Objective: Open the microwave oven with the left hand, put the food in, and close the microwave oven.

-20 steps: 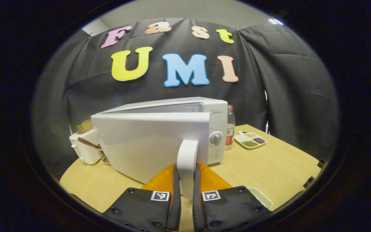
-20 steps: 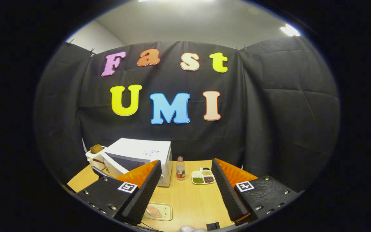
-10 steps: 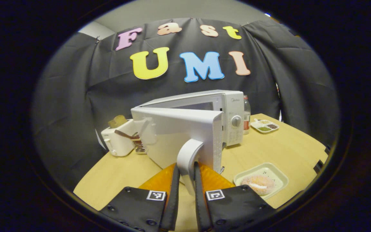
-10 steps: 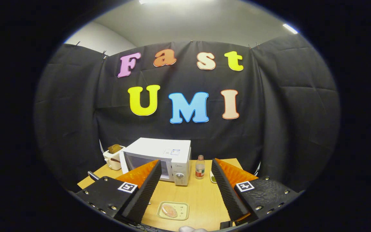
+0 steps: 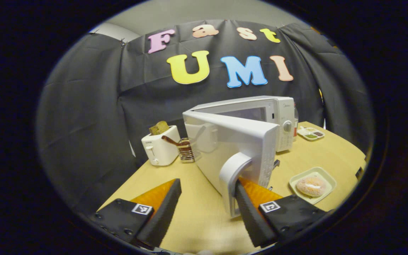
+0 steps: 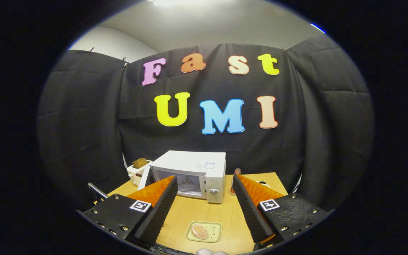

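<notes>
- The left gripper (image 5: 207, 202) stands wide, at the bottom of the left gripper view; its right finger (image 5: 251, 212) lies against the door handle (image 5: 233, 177), the other finger well apart from it.
- One microwave oven (image 5: 260, 113) stands right of centre, its door (image 5: 239, 141) swung open toward the camera.
- One food piece, pale and round (image 5: 311, 186), lies on one small tray (image 5: 326, 175) at lower right, near the door's edge.
- The right gripper (image 6: 204, 209) is spread wide and empty; the tray with the food (image 6: 199, 231) lies low between its fingers, the open oven (image 6: 193, 173) beyond.
- One toaster (image 5: 159, 147) with bread, a wire rack (image 5: 185, 151) and one divided dish (image 5: 311, 134) share the wooden table (image 5: 197, 216).
</notes>
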A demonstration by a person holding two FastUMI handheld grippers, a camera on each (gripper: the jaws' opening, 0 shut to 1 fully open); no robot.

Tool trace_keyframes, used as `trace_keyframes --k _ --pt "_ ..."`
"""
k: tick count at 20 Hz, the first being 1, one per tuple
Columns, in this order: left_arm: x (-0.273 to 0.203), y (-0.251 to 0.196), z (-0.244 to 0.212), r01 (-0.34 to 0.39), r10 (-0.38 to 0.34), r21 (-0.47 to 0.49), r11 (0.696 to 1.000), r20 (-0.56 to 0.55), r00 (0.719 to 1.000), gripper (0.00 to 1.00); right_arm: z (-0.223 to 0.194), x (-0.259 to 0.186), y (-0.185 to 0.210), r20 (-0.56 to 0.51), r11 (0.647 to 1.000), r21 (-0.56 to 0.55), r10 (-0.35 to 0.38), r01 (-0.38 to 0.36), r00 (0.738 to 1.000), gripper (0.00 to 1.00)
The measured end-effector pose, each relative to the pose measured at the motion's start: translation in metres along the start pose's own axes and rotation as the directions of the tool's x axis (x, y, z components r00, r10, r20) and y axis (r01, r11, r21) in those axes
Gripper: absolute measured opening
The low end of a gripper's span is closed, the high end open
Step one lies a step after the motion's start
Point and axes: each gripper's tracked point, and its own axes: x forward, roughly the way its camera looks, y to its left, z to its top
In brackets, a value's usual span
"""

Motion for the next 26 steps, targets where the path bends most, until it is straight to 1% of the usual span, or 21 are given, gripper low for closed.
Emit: trace_keyframes --k 1,2,4,6,7,9,11,12,13,14,16,17,19,21,24,26 --pt "-0.006 0.007 0.000 -0.010 0.010 0.004 1.000 0.000 1.000 1.00 -0.002 0.002 0.003 -0.004 1.000 0.004 0.011 -0.011 1.000 0.95" --pt "-0.007 0.012 -0.002 -0.020 0.020 0.007 1.000 -0.007 1.000 0.98 -0.004 0.003 0.007 -0.006 1.000 0.012 0.022 -0.022 1.000 0.95" --pt "-0.011 0.020 -0.007 -0.032 0.032 -0.011 0.999 -0.024 0.999 1.00 -0.007 0.006 0.012 -0.011 0.999 0.027 0.038 -0.038 0.999 0.95" --pt "-0.014 0.032 -0.011 -0.037 0.036 -0.035 0.999 -0.038 0.999 0.94 -0.012 0.009 0.018 -0.017 0.998 0.038 0.056 -0.056 0.998 0.95" --pt "-0.016 0.037 -0.013 -0.042 0.040 -0.041 0.998 -0.043 0.998 0.98 -0.013 0.011 0.021 -0.020 0.997 0.040 0.062 -0.061 0.998 0.95" --pt "-0.022 0.048 -0.017 -0.052 0.049 -0.057 0.997 -0.045 0.998 0.98 -0.019 0.015 0.027 -0.030 0.996 0.047 0.076 -0.074 0.997 0.96" --pt "-0.029 0.064 -0.020 -0.077 0.075 -0.047 0.996 -0.047 0.996 0.98 -0.025 0.020 0.034 -0.045 0.994 0.059 0.093 -0.090 0.995 0.96" --pt "-0.033 0.073 -0.021 -0.094 0.092 -0.030 0.995 -0.045 0.995 1.00 -0.028 0.021 0.038 -0.051 0.993 0.062 0.101 -0.098 0.994 0.95" --pt "-0.037 0.084 -0.023 -0.115 0.115 -0.011 0.993 -0.042 0.992 0.98 -0.030 0.023 0.041 -0.052 0.993 0.058 0.107 -0.104 0.993 0.95" --pt "-0.038 0.095 -0.027 -0.135 0.135 0.008 0.991 -0.046 0.990 0.98 -0.032 0.025 0.044 -0.053 0.993 0.052 0.110 -0.107 0.993 0.95" --pt "-0.040 0.117 -0.032 -0.165 0.164 -0.005 0.986 -0.059 0.985 0.98 -0.038 0.031 0.050 -0.061 0.992 0.048 0.123 -0.120 0.991 0.96" --pt "-0.038 0.122 -0.032 -0.164 0.162 -0.025 0.986 -0.064 0.985 0.98 -0.040 0.034 0.051 -0.064 0.992 0.042 0.122 -0.119 0.990 0.96" --pt "-0.038 0.127 -0.035 -0.172 0.170 -0.022 0.985 -0.075 0.983 0.98 -0.047 0.041 0.052 -0.073 0.993 0.019 0.121 -0.120 0.990 0.96" --pt "-0.044 0.132 -0.028 -0.183 0.182 -0.007 0.983 -0.060 0.981 0.94 -0.063 0.047 0.050 -0.094 0.993 -0.013 0.116 -0.118 0.989 0.96" --pt "-0.056 0.134 -0.007 -0.186 0.186 -0.011 0.982 -0.038 0.982 1.00 -0.106 0.054 0.044 -0.157 0.990 -0.083 0.098 -0.112 0.983 0.96" --pt "-0.066 0.134 0.012 -0.198 0.197 -0.025 0.980 -0.024 0.980 1.00 -0.143 0.058 0.036 -0.215 0.978 -0.169 0.084 -0.122 0.973 0.96"
